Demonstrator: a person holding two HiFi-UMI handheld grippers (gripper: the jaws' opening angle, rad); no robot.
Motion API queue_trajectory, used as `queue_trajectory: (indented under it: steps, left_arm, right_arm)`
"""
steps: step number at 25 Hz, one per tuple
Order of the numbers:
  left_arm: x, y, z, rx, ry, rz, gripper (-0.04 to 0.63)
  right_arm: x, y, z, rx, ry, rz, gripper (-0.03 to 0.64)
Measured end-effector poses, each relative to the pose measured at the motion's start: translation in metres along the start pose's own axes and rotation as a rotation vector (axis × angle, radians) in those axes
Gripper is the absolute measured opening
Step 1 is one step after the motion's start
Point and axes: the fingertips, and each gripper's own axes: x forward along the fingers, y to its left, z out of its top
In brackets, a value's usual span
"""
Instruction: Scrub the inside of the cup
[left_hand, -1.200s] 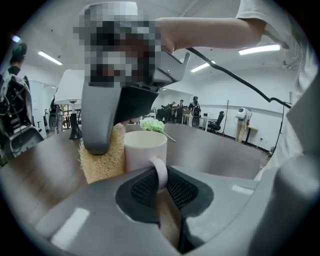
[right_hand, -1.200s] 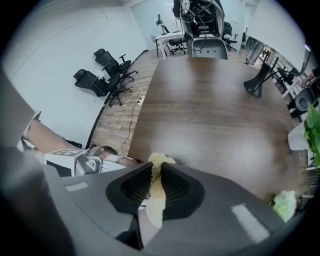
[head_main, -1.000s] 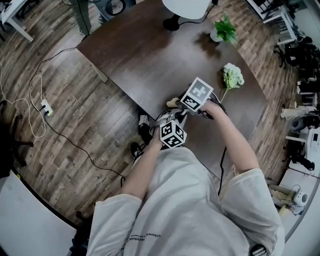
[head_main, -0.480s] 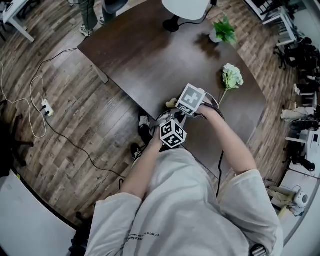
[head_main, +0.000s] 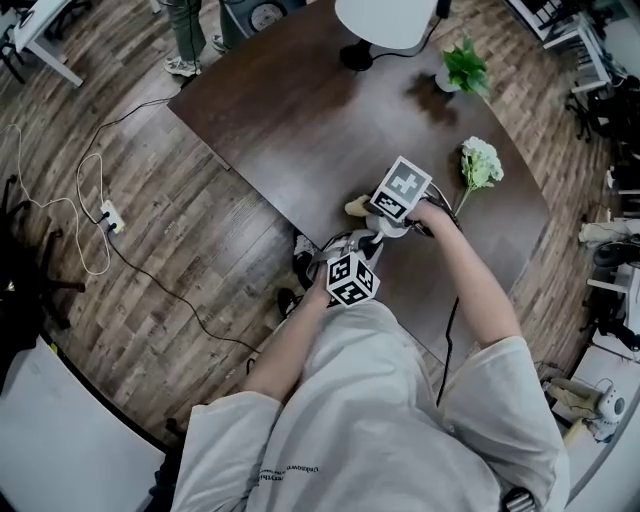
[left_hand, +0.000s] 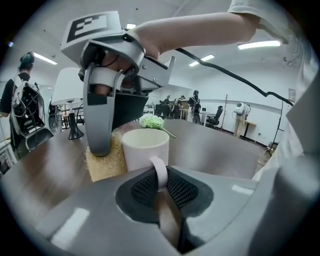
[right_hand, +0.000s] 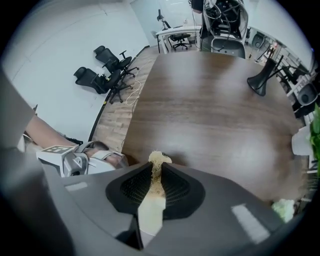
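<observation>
A white cup (left_hand: 145, 149) stands upright on the dark table (head_main: 290, 110). My left gripper (left_hand: 160, 187) is shut on its handle (left_hand: 160, 172). To the left of the cup and outside it, touching its wall, hangs a tan loofah sponge (left_hand: 106, 161). My right gripper (right_hand: 156, 181) is shut on the sponge (right_hand: 155, 175), its tip sticking out past the pads. In the head view both grippers meet at the table's near edge: the left gripper (head_main: 347, 262), the right gripper (head_main: 385, 215), and a bit of sponge (head_main: 357, 207). The cup is hidden there.
A white flower stem (head_main: 480, 162) lies right of the grippers. A small potted plant (head_main: 463, 68) and a white lamp (head_main: 385, 22) stand at the table's far side. A cable and power strip (head_main: 110, 213) lie on the wood floor. A person's legs (head_main: 185, 40) are at the far corner.
The right gripper with the sponge dipped toward the cup half a second ago and has drawn back a little. The left gripper still holds the cup's handle. The head camera shifted.
</observation>
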Motion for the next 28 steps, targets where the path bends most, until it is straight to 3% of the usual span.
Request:
queue_trajectory:
  steps: [6,11,16,24,28]
  left_arm:
    - [-0.004,0.004,-0.001,0.03,0.041,-0.044,0.043]
    - [-0.006,0.008,-0.004,0.034,0.078,-0.075,0.043]
    - [-0.005,0.015,-0.006,0.073,0.12,-0.116,0.044]
    - [-0.003,0.043,-0.01,0.096,0.143,-0.101,0.044]
    - [0.003,0.037,-0.016,0.076,0.144,-0.085,0.046]
  right_arm:
    - [-0.01,-0.032,-0.004,0.088,-0.072,0.033,0.08]
    - [-0.017,-0.056,-0.032,0.171,-0.118,0.061,0.08]
    - [-0.023,-0.067,-0.062,0.306,-0.255,0.124,0.08]
    - [-0.031,-0.054,-0.091,0.461,-0.412,0.139,0.08]
    - [-0.017,-0.032,-0.115,0.497,-0.408,0.112,0.081]
